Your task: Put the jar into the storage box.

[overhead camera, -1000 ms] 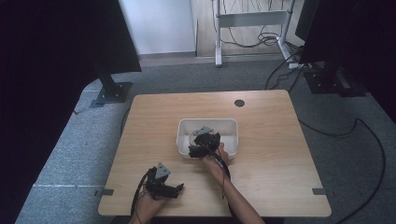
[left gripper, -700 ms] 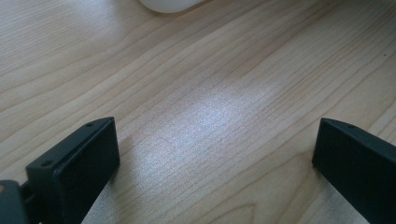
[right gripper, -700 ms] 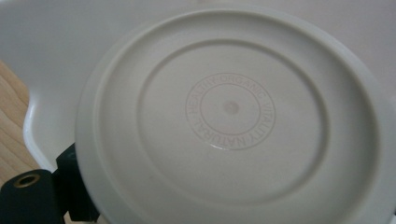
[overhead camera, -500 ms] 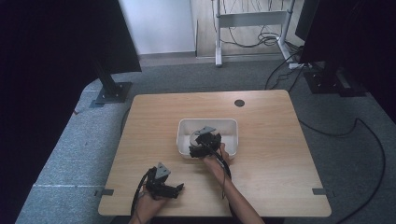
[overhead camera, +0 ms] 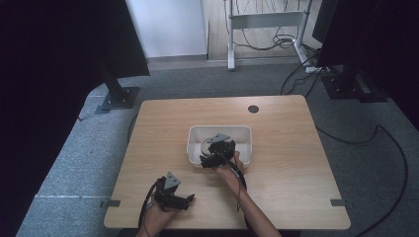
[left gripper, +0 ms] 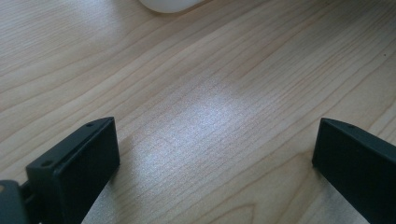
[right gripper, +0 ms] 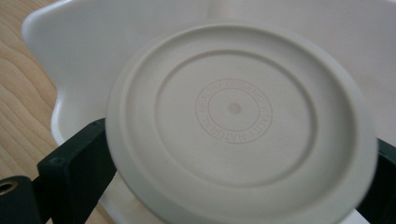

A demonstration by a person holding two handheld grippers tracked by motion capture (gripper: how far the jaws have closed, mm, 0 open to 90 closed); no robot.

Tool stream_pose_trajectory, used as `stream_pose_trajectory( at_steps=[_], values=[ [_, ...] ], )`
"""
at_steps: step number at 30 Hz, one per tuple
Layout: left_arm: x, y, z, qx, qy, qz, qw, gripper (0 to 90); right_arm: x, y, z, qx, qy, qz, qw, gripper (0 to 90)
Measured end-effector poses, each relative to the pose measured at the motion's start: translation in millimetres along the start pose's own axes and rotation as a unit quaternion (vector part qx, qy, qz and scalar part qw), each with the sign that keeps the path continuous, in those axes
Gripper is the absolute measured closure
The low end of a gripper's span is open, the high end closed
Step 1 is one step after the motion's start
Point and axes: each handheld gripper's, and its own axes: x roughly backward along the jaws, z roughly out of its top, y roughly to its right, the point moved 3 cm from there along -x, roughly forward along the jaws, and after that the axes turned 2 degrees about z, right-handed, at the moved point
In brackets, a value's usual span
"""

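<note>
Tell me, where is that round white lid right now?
The lid sits between the right gripper's jaws, held over the near-left part of the white bin at the table's middle.

The high view looked forward and down over the whole wooden table point(overhead camera: 276, 197). The left gripper view skimmed close above the tabletop, facing the white tub point(left gripper: 170, 4). The right gripper view peered closely into that tub.
</note>
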Motion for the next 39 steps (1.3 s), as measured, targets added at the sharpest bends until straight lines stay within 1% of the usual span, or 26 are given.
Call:
stream_pose_trajectory(
  at_steps=[9,15,21,27,39],
  values=[
    [0.0,0.0,0.0,0.0,0.0,0.0,1.0,0.5,8.9,-0.2,0.1,0.015,0.003,0.004,0.9999,2.6],
    [0.0,0.0,0.0,0.0,0.0,0.0,1.0,0.5,18.9,0.6,-0.3,0.025,0.012,0.007,0.9996,2.8],
    [0.0,-0.1,0.0,0.0,0.0,0.0,1.0,0.5,28.9,1.2,-0.2,0.028,0.021,0.013,0.9993,3.2],
    [0.0,0.0,0.0,0.0,0.0,0.0,1.0,0.5,35.8,2.1,-4.2,0.032,0.023,0.018,0.9991,3.5],
    [0.0,0.0,0.0,0.0,0.0,0.0,1.0,0.5,52.5,1.3,-12.8,0.053,0.03,0.027,0.9978,3.8]
  ],
)
